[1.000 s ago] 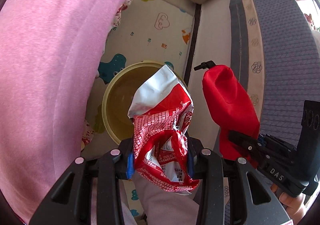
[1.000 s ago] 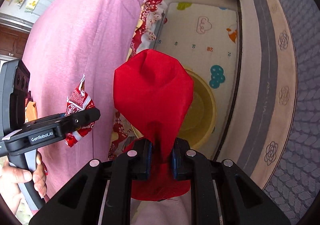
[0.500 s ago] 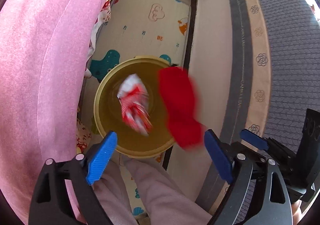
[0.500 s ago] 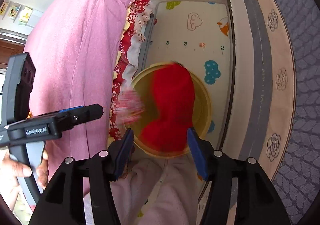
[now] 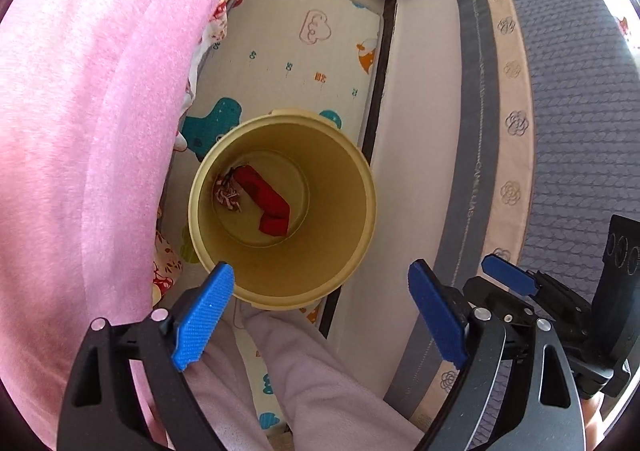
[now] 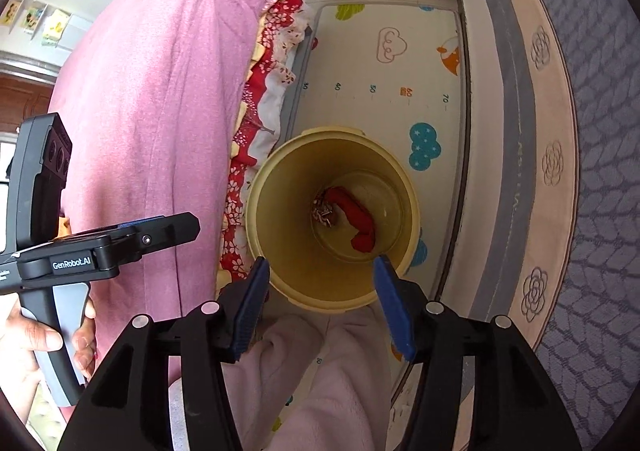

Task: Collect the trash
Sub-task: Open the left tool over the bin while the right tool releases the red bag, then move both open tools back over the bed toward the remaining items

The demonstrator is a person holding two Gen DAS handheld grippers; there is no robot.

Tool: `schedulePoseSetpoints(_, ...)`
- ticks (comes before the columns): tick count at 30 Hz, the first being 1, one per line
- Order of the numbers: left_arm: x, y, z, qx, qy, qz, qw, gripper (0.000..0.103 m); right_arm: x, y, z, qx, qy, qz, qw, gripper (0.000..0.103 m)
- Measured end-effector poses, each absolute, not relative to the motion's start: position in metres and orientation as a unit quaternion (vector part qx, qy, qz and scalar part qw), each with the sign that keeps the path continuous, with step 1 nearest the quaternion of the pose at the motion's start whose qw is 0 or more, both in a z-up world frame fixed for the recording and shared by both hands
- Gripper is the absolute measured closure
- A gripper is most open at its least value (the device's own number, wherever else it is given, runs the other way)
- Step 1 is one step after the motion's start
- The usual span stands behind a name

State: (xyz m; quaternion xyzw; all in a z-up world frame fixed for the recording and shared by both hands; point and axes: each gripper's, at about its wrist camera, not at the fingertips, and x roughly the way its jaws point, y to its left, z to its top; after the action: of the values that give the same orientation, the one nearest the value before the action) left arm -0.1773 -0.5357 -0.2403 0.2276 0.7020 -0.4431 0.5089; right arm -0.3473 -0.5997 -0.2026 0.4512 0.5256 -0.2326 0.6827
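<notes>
A yellow trash bin [image 5: 360,243] stands on the play mat, also in the right wrist view [image 6: 280,251]. At its bottom lie a red bag [image 5: 266,203] [image 6: 358,217] and a crumpled red-and-white wrapper [image 5: 227,197] [image 6: 325,211]. My left gripper [image 5: 320,315] is open and empty, held above the bin's near rim. My right gripper [image 6: 326,307] is open and empty, also above the near rim. The right gripper shows in the left wrist view [image 5: 508,275]; the left gripper body shows in the right wrist view [image 6: 160,231].
A pink blanket [image 5: 80,131] over a bed rises on the left. A patterned play mat [image 6: 380,91] lies under the bin. A grey and beige mattress edge [image 5: 520,91] runs along the right. My pink-trousered legs [image 6: 320,371] are below the grippers.
Both grippers opened and let go. The wrapper and the red bag fell from the jaws into the bin and now lie at its bottom.
</notes>
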Motion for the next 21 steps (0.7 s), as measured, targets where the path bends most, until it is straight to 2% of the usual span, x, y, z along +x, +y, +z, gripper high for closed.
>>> schedulePoseSetpoints(10,-0.128,-0.496,-0.182,0.153,0.688,-0.416,0.575,0.015,-0.272,-0.589,-0.150,0.381,0.538,-0.168,0.733,0.050)
schedulePoseSetpoints(21,-0.027,-0.351,-0.116,0.038,0.660,-0.297,0.689,0.015,-0.130,-0.511,-0.101,0.273,0.559,-0.015,0.783,0.050)
